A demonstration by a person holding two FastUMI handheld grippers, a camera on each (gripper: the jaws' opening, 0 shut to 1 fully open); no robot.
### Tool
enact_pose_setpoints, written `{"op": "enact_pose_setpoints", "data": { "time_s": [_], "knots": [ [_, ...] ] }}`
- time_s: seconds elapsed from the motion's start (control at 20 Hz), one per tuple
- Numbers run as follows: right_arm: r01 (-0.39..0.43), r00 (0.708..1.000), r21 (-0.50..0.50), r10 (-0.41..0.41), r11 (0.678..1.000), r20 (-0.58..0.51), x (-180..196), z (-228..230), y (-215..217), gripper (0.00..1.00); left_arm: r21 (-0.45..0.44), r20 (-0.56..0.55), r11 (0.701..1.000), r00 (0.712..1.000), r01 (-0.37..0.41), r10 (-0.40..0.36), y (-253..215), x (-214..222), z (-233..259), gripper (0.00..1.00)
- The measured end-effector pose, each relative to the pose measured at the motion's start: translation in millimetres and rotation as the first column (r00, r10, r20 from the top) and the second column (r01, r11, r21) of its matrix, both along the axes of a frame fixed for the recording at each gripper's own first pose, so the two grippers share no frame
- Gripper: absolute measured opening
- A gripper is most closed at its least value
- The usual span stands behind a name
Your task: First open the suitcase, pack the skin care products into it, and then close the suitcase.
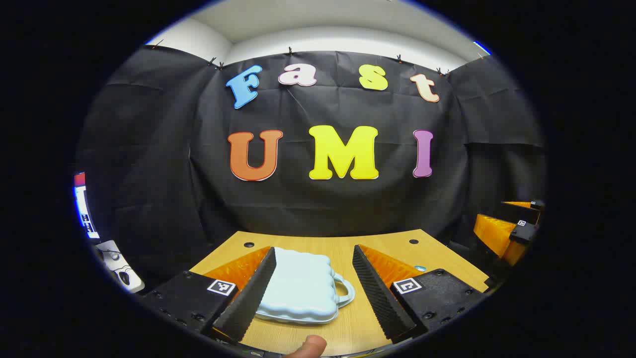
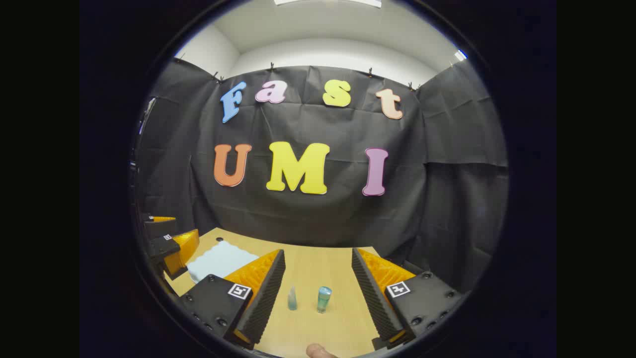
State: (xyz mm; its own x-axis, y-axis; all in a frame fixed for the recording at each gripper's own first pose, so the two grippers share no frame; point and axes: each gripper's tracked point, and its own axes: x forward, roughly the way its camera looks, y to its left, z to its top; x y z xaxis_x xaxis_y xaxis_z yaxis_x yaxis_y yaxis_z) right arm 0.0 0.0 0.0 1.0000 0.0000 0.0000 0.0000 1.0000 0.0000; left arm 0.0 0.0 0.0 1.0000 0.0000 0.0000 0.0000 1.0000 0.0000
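Still closed, the pale blue suitcase lies on the table; two small bottles stand outside, both grippers' jaws spread.

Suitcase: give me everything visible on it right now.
The suitcase is a small pale-blue case of moulded plastic by the look of it, with a scalloped, wavy edge and a loop handle on its right side in the left gripper view. It lies flat and closed on the wooden table, framed between the open left tool fingers, nothing touching it. The right gripper view shows its corner.

Left gripper, right gripper — each has ribbed wedge-shaped fingers on black screw-studded blocks, each block bearing a small square black-and-white marker tag.
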Motion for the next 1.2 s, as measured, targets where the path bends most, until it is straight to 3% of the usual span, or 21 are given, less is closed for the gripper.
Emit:
{"op": "enact_pose_setpoints", "data": {
  "time_s": [0.8,1.05,1.2],
  "knots": [
    [-0.008,1.000,-0.024,0.008,1.000,0.008,23.0,4.0,-20.5,0.80,0.054,0.012,0.998,1.000,0.013,-0.014,-27.8,21.9,2.2,0.99],
    [0.020,1.000,-0.014,-0.020,1.000,-0.018,28.2,-8.2,-36.3,0.79,0.178,-0.035,0.984,0.999,-0.010,0.016,-18.2,41.1,-40.6,1.00],
    [0.026,0.999,-0.020,-0.026,0.999,-0.036,31.4,-17.1,-41.8,0.80,0.315,-0.080,0.949,0.997,0.017,0.009,-24.8,54.7,-80.4,1.00]
  ]
}}
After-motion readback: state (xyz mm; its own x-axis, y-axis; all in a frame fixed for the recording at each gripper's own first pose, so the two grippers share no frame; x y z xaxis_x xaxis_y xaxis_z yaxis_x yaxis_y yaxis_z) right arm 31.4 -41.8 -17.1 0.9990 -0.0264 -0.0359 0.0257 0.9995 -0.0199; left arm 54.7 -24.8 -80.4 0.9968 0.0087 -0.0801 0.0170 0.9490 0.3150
